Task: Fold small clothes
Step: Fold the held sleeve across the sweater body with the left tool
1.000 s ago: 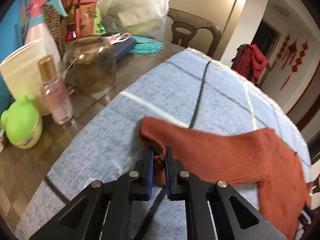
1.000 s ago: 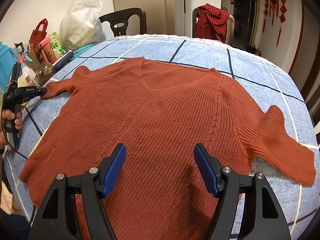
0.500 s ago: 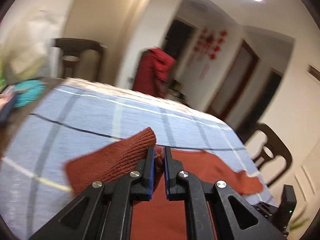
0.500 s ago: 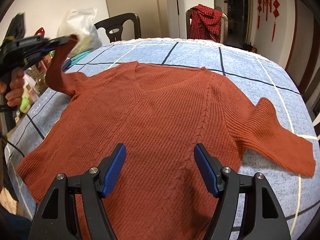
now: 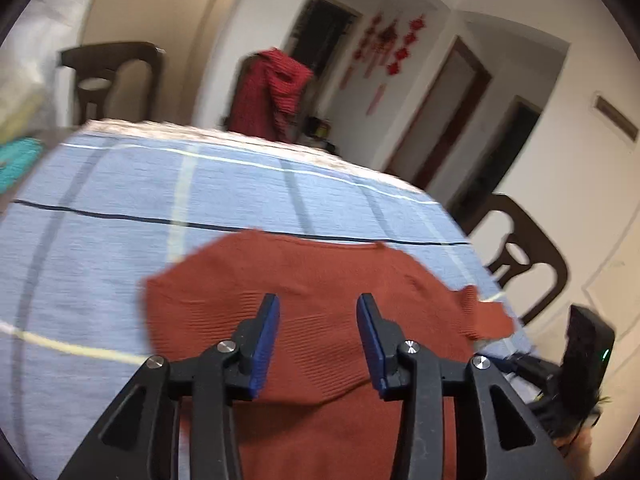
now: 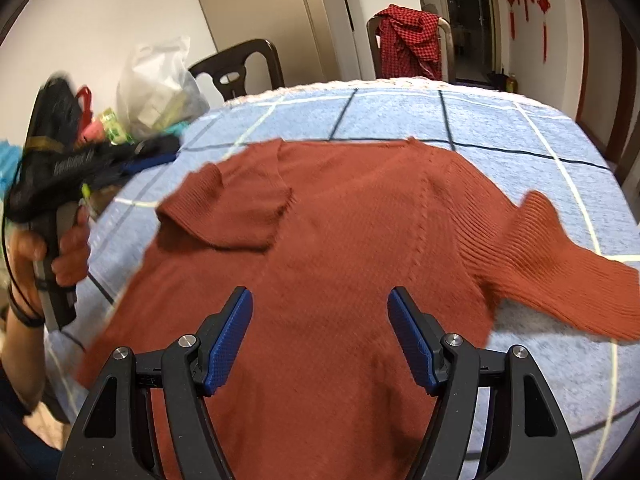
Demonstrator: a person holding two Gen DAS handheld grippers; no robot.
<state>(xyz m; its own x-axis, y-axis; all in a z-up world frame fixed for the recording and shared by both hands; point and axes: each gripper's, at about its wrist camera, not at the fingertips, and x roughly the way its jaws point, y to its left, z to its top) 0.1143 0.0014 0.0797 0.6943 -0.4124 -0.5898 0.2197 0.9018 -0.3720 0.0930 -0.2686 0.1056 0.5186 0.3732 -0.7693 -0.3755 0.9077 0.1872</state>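
A rust-red knit sweater (image 6: 360, 220) lies flat, front up, on the blue checked tablecloth (image 6: 500, 120). Its left sleeve (image 6: 236, 208) is folded inward over the chest, while the right sleeve (image 6: 560, 264) still stretches out to the side. My left gripper (image 5: 318, 320) hovers over the sweater (image 5: 312, 300) with its jaws opening and nothing between them. In the right wrist view the left gripper (image 6: 164, 151) is blurred at the left, held by a hand. My right gripper (image 6: 320, 332) stands open over the sweater's lower body, with nothing between its fingers.
A white plastic bag (image 6: 160, 84) and small clutter (image 6: 104, 128) crowd the table's far left. Dark wooden chairs (image 6: 240, 68) ring the table, one draped with a red checked garment (image 6: 412, 36). Another chair (image 5: 520, 256) stands at the right side.
The left gripper lifted the left sleeve by its cuff, swung it over the sweater's chest and let it go, with its jaws now apart. The right gripper has stayed in place, open.
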